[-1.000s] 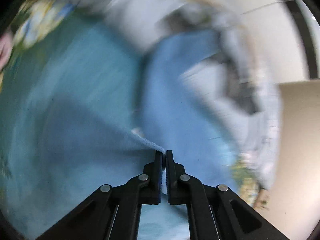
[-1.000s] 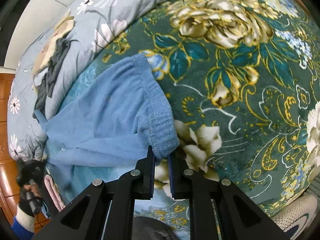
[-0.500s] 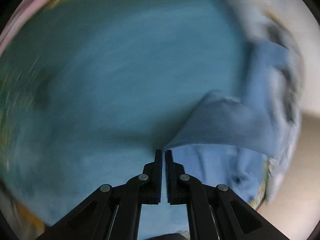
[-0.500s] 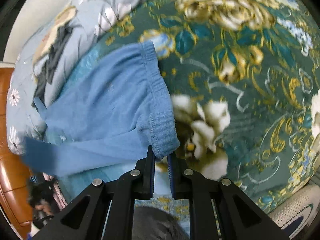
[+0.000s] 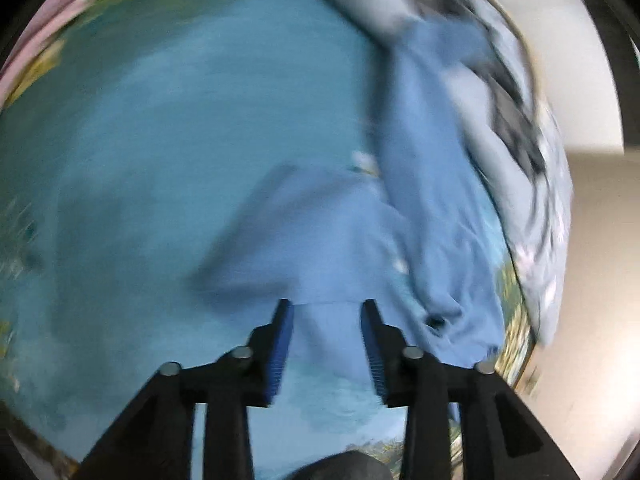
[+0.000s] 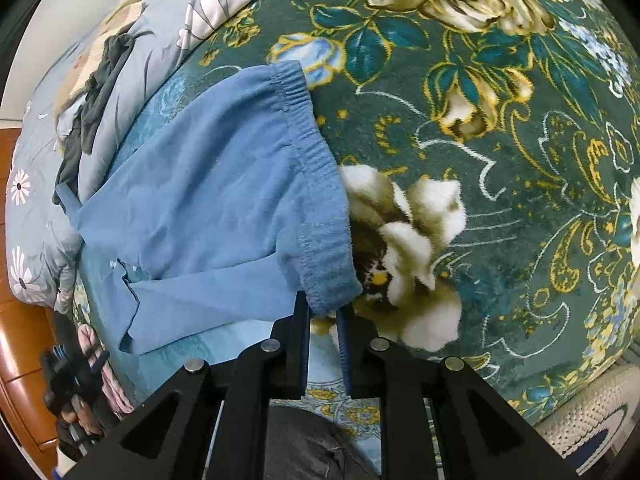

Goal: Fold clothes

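**Two grippers, one pair of blue trousers, mid-fold on the bed**

Item 1. Left gripper [image 5: 326,312]: clamped on a corner of blue cloth a second ago, its jaws are now opening and stand apart, nothing pinched between them. The cloth it carried has dropped onto the garment below. That leg has been let go, so this fold looks laid down.

Item 2. Right gripper [image 6: 323,312]: jaws nearly together, clenched as before on the near end of the elastic waistband [image 6: 310,148]. It has hardly shifted, and pins that end in place.

Item 3. Blue trousers [image 6: 208,208]: lying on the green flowered blanket [image 6: 500,208], waistband to the right, legs running away to the left, one edge doubled over near the bottom left.

Item 4. Surroundings: grey flowered quilt [image 6: 36,240] along the far left, with a dark garment [image 6: 100,92] heaped on it, just touching the far trouser end. Wooden bed frame [image 6: 24,360] at the left edge. A person's hand [image 6: 74,396] holds the left tool there.

Item 5. Obstructions: the quilt crowds the leg ends; the left view is blurred, so how flat the fold lies cannot be told.
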Demonstrator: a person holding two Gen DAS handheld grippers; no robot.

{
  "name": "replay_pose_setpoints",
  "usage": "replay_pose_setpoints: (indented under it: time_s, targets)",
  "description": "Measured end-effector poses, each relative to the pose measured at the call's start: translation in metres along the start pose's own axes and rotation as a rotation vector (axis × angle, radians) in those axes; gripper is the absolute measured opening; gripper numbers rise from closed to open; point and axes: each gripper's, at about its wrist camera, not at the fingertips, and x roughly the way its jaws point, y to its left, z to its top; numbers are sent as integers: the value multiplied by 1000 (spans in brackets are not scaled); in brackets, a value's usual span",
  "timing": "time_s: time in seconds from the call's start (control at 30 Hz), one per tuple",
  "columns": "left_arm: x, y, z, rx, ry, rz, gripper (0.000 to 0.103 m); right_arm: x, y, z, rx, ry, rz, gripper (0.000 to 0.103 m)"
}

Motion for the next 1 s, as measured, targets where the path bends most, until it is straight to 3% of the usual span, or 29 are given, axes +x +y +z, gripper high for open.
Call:
replay_pose_setpoints:
  time_s: [0.07, 0.23, 0.4, 0.5, 0.53, 0.57, 0.7, 0.8, 0.93, 1.0]
  targets:
    - [21, -37, -2, 131, 16, 65, 56, 0, -2, 0, 4, -1, 7, 14]
    - [89, -114, -8, 426, 104, 258, 59, -2, -5, -1, 13, -3, 30, 14]
    - [124, -136, -3, 544, 158, 402, 58, -2, -4, 0, 8, 1, 40, 14]
    - [123, -129, -4, 541, 164, 420, 33, 0, -5, 1, 15, 5, 42, 14]
    - [122, -126, -4, 539, 166, 423, 15, -1, -5, 1, 18, 6, 41, 14]
    - [118, -121, -4, 536, 167, 420, 3, -2, -6, 1, 22, 7, 39, 14]
    - [82, -102, 0, 506, 104, 346, 1, -2, -4, 2, 25, 5, 31, 14]
    - [32, -85, 4, 494, 0, 290, 1, -3, -3, 2, 30, 1, 25, 14]
    - [-33, -49, 15, 482, -143, 321, 1, -1, -3, 0, 43, 5, 12, 14]
    - [-58, -28, 17, 464, -201, 381, 1, 2, -3, -1, 47, 9, 0, 14]
